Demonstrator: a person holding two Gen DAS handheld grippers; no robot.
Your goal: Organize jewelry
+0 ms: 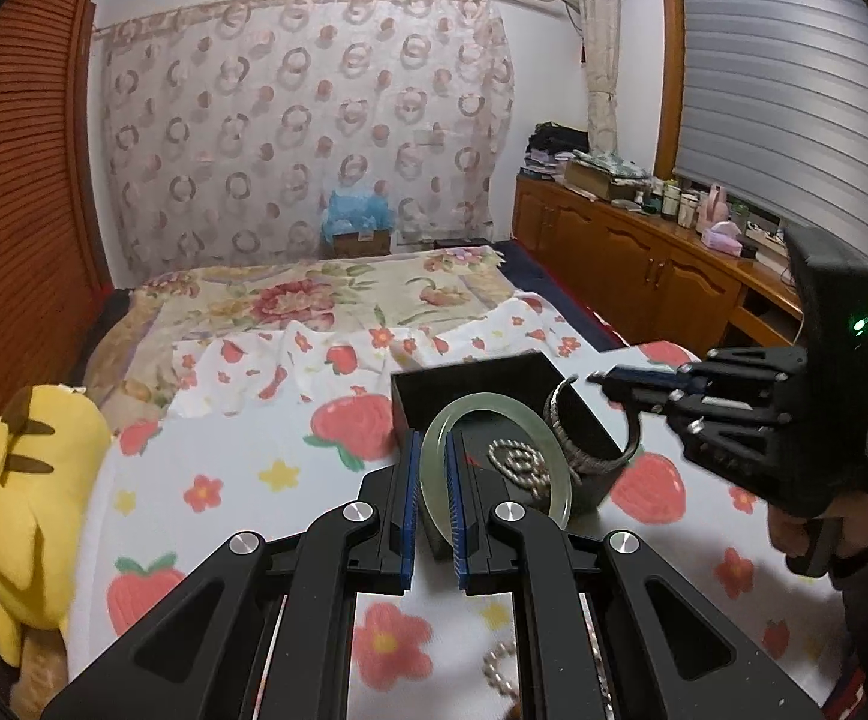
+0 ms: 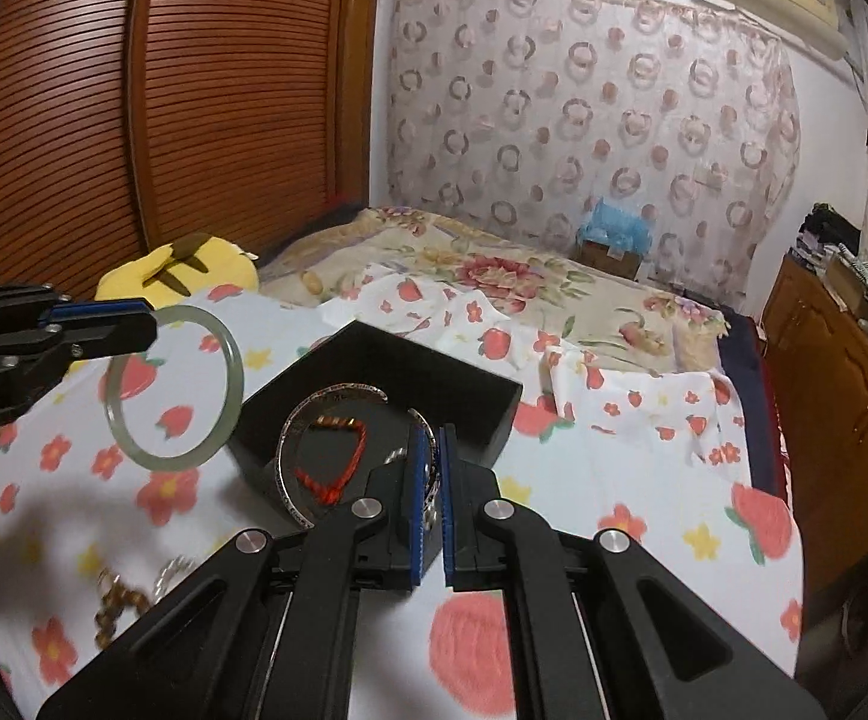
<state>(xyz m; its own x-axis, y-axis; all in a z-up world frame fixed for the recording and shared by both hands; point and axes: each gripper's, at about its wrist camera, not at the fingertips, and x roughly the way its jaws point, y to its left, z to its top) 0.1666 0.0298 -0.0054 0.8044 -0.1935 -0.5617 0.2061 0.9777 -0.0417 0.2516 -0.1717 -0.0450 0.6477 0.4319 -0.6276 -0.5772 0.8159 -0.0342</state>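
Observation:
A black open box (image 1: 469, 378) (image 2: 386, 360) sits on the strawberry-print bed cover. My left gripper (image 1: 432, 456) is shut on a pale green jade bangle (image 1: 493, 408) (image 2: 218, 336), held in the air at the box's near-left edge. My right gripper (image 2: 432, 456) (image 1: 598, 381) is shut on a silver bangle (image 2: 296, 438) (image 1: 559, 420), held over the box. Inside the box lie a silver bead chain (image 1: 514, 459) and a red cord (image 2: 344, 468).
More bead jewelry (image 2: 116, 600) (image 1: 499, 678) lies on the cover near me. A yellow plush toy (image 1: 32, 468) sits at the bed's left edge. A wooden cabinet (image 1: 643, 264) with clutter runs along the right. A wardrobe stands at left.

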